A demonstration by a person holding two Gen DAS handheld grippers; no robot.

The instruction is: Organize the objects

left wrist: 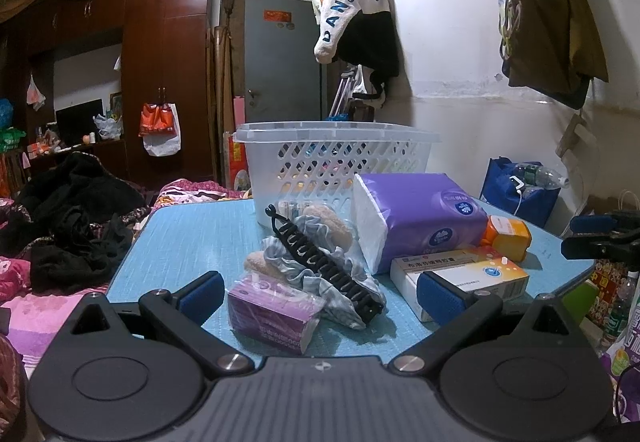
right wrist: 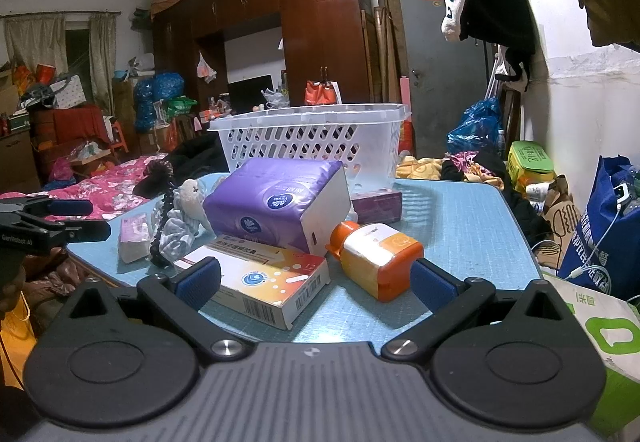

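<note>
On the blue table (left wrist: 188, 238) the things lie in a loose heap near its middle, in front of the white basket (left wrist: 340, 158), which stands at the far edge. The left gripper (left wrist: 320, 294) is spread wide and holds nothing; it sits at the near edge with a small purple pack (left wrist: 272, 312) between its fingers, untouched. Just behind the pack a black clip (left wrist: 324, 266) lies across a grey scrunchie (left wrist: 340, 282). The right gripper (right wrist: 316, 282) is also wide open and empty, at the near edge. A medicine box (right wrist: 260, 278) lies by its left finger and an orange bottle (right wrist: 376, 258) on its side by the right one. A purple tissue pack (right wrist: 276, 198) leans behind them, its lower edge over the box.
</note>
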